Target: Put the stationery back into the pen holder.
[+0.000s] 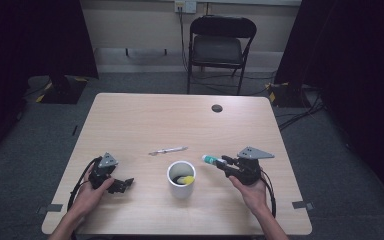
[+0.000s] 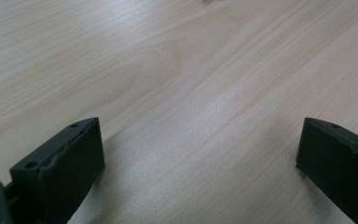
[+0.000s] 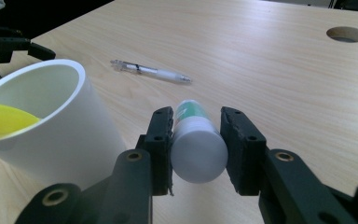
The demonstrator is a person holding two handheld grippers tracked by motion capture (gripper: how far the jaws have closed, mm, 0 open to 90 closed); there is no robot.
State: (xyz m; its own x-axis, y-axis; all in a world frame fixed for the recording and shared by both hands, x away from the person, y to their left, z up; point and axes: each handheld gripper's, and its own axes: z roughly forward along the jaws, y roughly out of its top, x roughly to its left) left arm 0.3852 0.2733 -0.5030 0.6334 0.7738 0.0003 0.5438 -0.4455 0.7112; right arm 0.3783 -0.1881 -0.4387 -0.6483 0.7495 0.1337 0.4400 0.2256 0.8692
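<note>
Clamped between the right gripper's (image 3: 196, 140) 2 jaws just beside the white cup (image 3: 51, 126), the green-and-white tube (image 3: 198, 144) could slip or tip it; the left gripper (image 2: 200, 154) rests released

Between the two grippers stands the white round cup (image 1: 181, 179), with a clear plastic pen (image 1: 168, 150) lying just beyond it; the far half of the pale wooden counter (image 1: 145, 117) is open.
</note>
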